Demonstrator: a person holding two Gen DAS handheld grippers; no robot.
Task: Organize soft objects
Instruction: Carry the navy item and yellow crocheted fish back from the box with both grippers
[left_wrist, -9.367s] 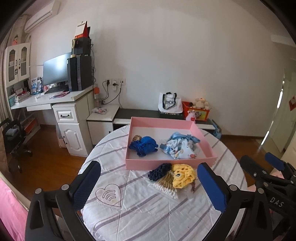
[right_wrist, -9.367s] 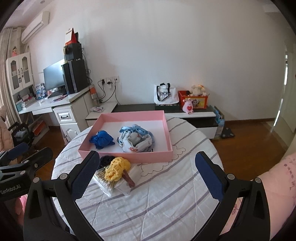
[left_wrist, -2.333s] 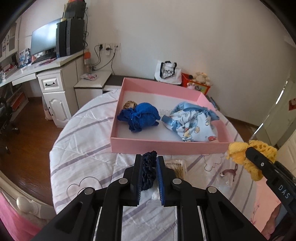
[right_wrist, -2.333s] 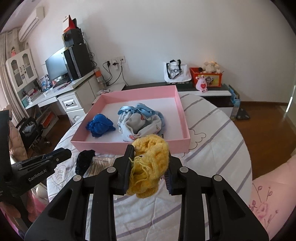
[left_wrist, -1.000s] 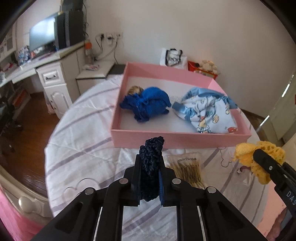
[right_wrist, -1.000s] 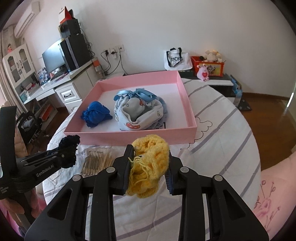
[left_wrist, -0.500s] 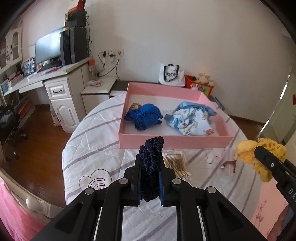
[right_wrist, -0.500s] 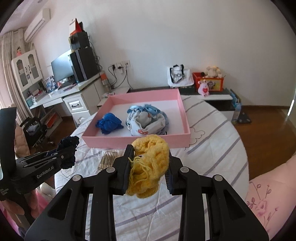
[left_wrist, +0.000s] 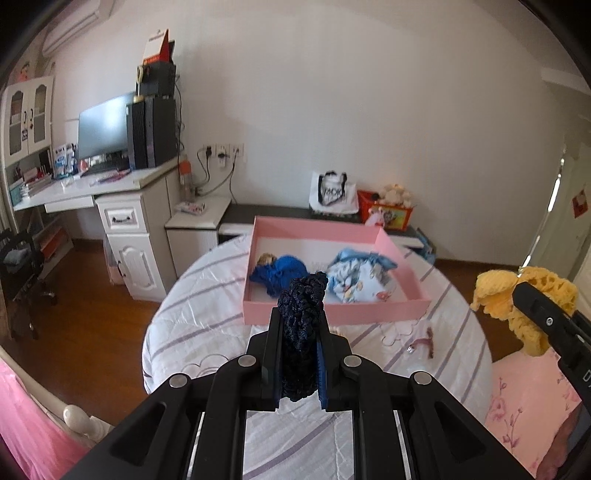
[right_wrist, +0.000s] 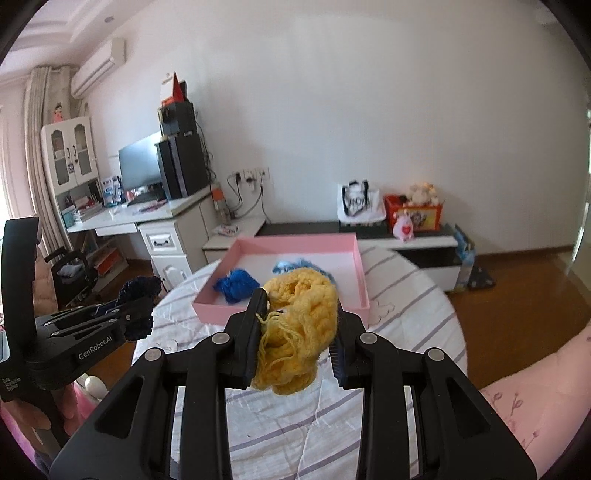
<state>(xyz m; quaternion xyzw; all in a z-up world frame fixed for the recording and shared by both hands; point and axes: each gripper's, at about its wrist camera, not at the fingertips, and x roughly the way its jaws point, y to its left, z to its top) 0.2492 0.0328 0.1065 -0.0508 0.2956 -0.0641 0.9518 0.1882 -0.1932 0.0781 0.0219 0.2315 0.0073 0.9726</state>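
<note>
My left gripper (left_wrist: 298, 314) is shut on a dark navy knitted piece (left_wrist: 301, 325) and holds it well above the round table (left_wrist: 192, 317), short of the pink tray (left_wrist: 332, 314). My right gripper (right_wrist: 299, 295) is shut on a yellow knitted piece (right_wrist: 299, 317), also held high above the table. The tray (right_wrist: 284, 306) holds a bright blue knitted item (left_wrist: 277, 271) and a pale blue printed cloth (left_wrist: 362, 277). The yellow piece shows at the right edge of the left wrist view (left_wrist: 517, 299); the navy piece shows at the left of the right wrist view (right_wrist: 138, 295).
A small brown hair clip (left_wrist: 424, 338) lies on the striped tablecloth in front of the tray. A white desk with a monitor (left_wrist: 107, 129) stands at the left. A low cabinet with a bag (left_wrist: 332, 192) and toys runs along the back wall. Pink bedding (right_wrist: 535, 387) is at the right.
Both grippers have risen and drawn back from the table with their knitted pieces still held. The tray now looks smaller and farther away.
</note>
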